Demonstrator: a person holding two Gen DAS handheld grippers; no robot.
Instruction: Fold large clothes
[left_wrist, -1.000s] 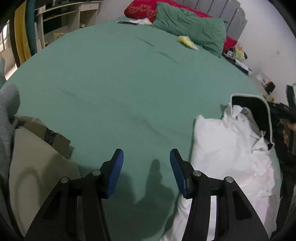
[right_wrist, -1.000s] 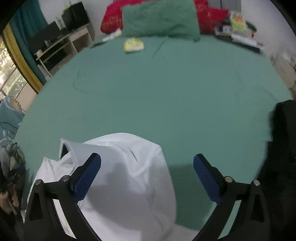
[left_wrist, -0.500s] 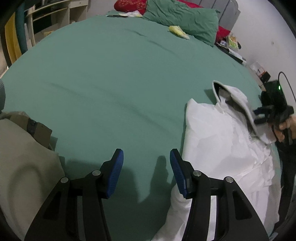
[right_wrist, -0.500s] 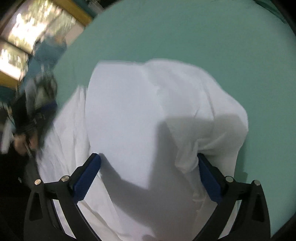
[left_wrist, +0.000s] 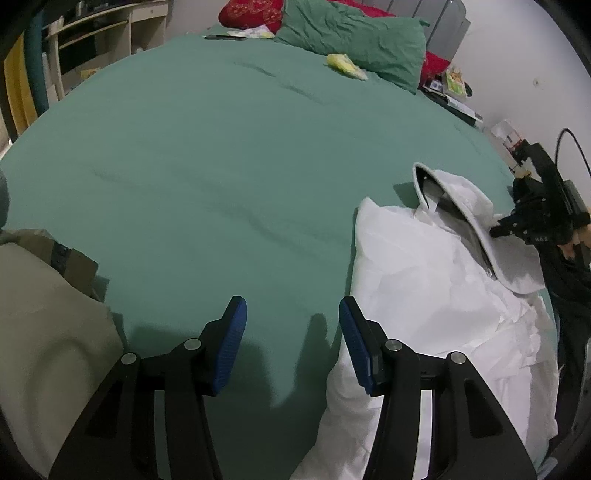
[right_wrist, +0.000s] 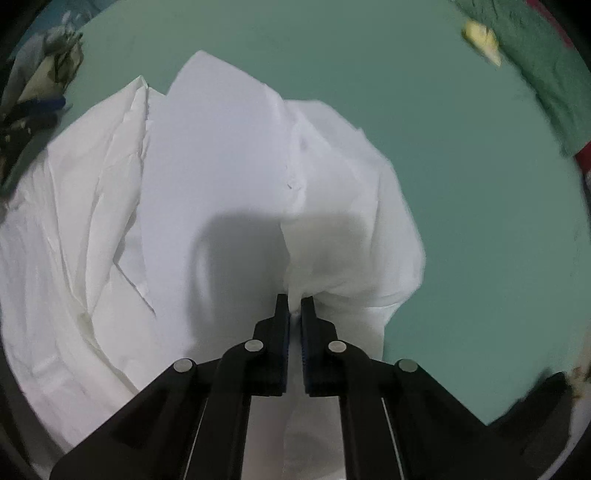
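Scanning left to right, as labelled lines:

Hidden or cut off: a beige garment (left_wrist: 40, 325) runs out of the lower left of the left wrist view, its full shape unseen; a dark heap (right_wrist: 33, 92) at the upper left of the right wrist view is too blurred to identify.

Left tongs (left_wrist: 291, 345): blue pads apart, nothing between them, hovering over bare sheet at lower centre.

White garment (left_wrist: 436, 295): crumpled at the right of the left wrist view, just beside the right pad of those tongs; its hooded end, with a dark lining, lifts toward the far right edge.

Right tongs (right_wrist: 294, 314): pads together, clamped on a pinched fold of the white garment (right_wrist: 229, 177), which fills the left and centre of that view. In the left wrist view they (left_wrist: 496, 230) appear dark at the right edge, gripping the hood's rim.

Surface: a bed (left_wrist: 221, 155) under a green sheet, lightly creased.

Room: shelving (left_wrist: 92, 37) upper left; red pillow (left_wrist: 251, 14) and green pillow (left_wrist: 354, 40) at top; a small yellow item (left_wrist: 345, 64) beside them; clutter against the white wall at upper right.
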